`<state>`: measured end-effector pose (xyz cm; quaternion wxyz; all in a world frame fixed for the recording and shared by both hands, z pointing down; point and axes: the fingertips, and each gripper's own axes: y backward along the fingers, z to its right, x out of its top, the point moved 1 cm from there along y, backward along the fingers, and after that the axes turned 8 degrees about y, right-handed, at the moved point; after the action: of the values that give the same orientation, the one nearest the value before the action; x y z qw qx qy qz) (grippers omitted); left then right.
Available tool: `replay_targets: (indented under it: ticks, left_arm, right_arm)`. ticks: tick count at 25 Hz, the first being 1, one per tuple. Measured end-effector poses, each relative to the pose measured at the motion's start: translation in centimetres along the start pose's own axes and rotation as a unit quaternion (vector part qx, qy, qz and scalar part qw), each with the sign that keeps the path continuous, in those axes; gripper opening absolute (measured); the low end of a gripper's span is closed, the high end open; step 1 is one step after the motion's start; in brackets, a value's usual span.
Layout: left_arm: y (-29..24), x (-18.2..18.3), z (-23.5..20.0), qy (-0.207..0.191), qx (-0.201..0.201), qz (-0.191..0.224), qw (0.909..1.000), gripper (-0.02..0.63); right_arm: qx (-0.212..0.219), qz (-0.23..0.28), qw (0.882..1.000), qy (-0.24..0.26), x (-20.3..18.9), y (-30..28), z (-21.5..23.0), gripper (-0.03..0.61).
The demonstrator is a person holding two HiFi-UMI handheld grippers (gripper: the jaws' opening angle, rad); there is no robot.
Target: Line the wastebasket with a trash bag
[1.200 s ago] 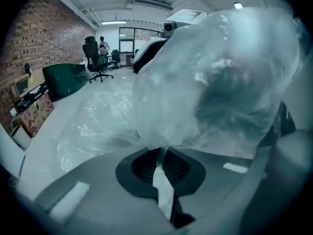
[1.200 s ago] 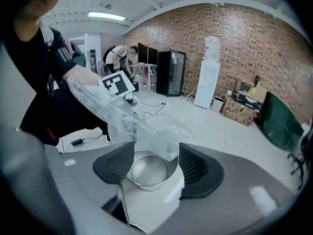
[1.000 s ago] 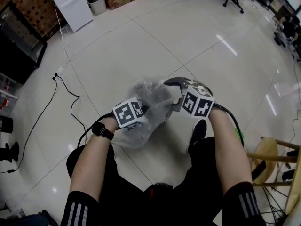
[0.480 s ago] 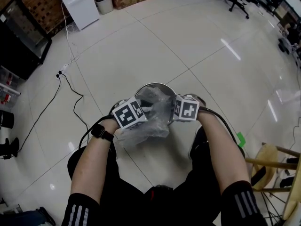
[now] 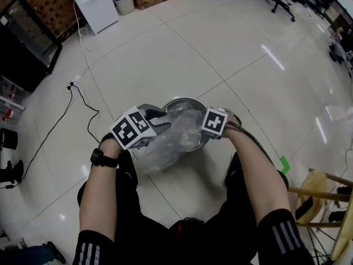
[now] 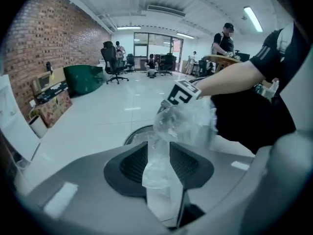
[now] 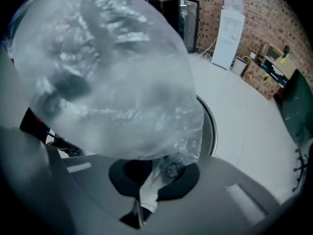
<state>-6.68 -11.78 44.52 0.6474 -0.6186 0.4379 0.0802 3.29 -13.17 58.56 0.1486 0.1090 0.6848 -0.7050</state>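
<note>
White tiled floor (image 5: 237, 54). Two claws: the left claw (image 6: 159, 165), jaws just opening, stands narrowly apart with the one clear trash bag (image 5: 175, 136) between; the right claw (image 7: 149, 182) pinches it, over the one metal wastebasket (image 5: 185, 100).

Left claw (image 6: 159, 170) and right claw (image 7: 154, 177) are grey with black ribbed hollows (image 6: 131, 166). Behind each sits a white cube (image 5: 131, 128) with black square markers. Black watch (image 5: 98, 158), black white-striped sleeves (image 5: 88, 252), black trousers (image 5: 182, 236).
</note>
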Motion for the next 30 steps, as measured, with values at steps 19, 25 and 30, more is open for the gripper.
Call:
replay_targets:
  ticks: [19,25,30]
  left_arm:
    - [-7.8,-5.4,-0.5,-0.007,0.013,-0.126,0.9919,-0.006]
    - [-8.1,-3.7,-0.1,0.015,0.010,-0.093,0.9955,-0.006]
    - [-7.8,-2.8,-0.7,0.021,0.031,-0.069,0.9969,-0.006]
  right_arm:
    - [-0.014,-0.038,0.995,0.094,0.7,-5.2,2.0,0.073]
    - [-0.031,-0.029,0.999,0.029,-2.0,-0.4,2.9,0.170]
    - [-0.028,0.029,0.999,-0.027,-2.4,6.1,2.5,0.202]
